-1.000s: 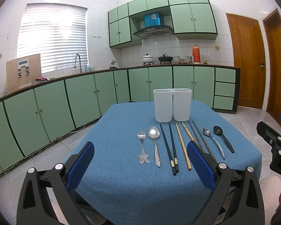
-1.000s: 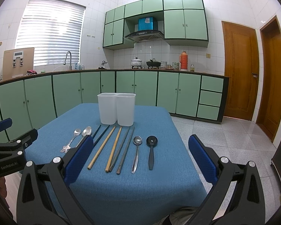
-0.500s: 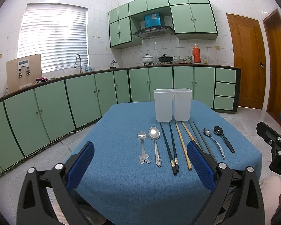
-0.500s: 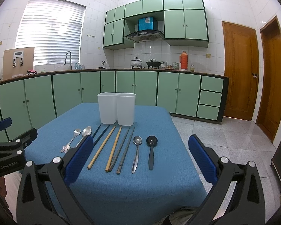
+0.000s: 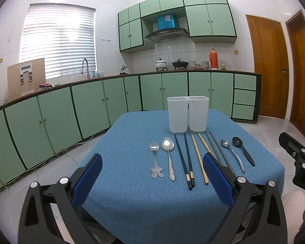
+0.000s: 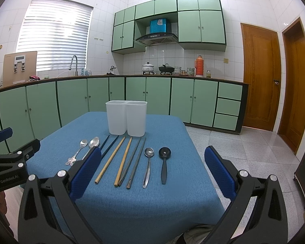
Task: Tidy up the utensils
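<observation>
A white two-compartment holder (image 5: 188, 113) (image 6: 126, 120) stands at the far middle of the blue table (image 5: 132, 158). In front of it lie in a row a small metal spoon (image 5: 155, 158), a larger metal spoon (image 5: 169, 156), black chopsticks (image 5: 184, 160), wooden chopsticks (image 5: 199, 156) (image 6: 117, 158), grey chopsticks (image 6: 135, 162), a metal spoon (image 6: 148, 166) and a black spoon (image 6: 164, 163). My left gripper (image 5: 152, 174) is open and empty over the near edge. My right gripper (image 6: 152, 168) is open and empty, also near the front.
Green kitchen cabinets (image 5: 91, 105) line the walls behind the table. Wooden doors (image 6: 260, 89) stand at the right. Tiled floor (image 6: 233, 142) surrounds the table. The other gripper shows at each view's edge (image 5: 299, 158) (image 6: 8, 162).
</observation>
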`<state>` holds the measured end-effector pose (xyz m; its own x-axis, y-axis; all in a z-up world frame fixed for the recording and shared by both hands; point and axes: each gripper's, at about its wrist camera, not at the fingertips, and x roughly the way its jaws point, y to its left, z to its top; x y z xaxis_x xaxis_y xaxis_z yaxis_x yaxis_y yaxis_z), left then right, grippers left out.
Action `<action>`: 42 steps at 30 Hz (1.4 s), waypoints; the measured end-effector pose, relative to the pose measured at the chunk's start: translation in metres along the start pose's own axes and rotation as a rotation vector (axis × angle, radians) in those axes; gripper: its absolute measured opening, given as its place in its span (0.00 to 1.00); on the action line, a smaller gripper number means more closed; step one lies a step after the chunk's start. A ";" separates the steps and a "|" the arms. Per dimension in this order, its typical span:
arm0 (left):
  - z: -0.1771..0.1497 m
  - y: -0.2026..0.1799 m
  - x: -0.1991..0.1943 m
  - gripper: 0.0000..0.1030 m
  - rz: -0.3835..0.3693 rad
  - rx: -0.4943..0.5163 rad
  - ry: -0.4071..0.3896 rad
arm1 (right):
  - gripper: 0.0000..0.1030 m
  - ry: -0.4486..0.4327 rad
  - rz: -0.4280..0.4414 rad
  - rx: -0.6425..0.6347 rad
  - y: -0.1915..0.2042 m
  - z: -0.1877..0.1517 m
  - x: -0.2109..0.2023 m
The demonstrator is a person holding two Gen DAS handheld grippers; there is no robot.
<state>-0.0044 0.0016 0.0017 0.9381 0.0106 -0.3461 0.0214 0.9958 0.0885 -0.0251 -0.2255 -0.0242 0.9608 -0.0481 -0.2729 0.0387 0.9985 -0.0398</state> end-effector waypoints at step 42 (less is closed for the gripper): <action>0.025 0.032 0.205 0.93 -0.012 -0.016 0.358 | 0.72 0.232 -0.091 -0.018 -0.020 0.020 0.158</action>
<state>0.1969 0.0330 -0.0428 0.7570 0.0269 -0.6529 0.0235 0.9974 0.0683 0.1315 -0.2529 -0.0478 0.8648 -0.1447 -0.4808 0.1150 0.9892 -0.0909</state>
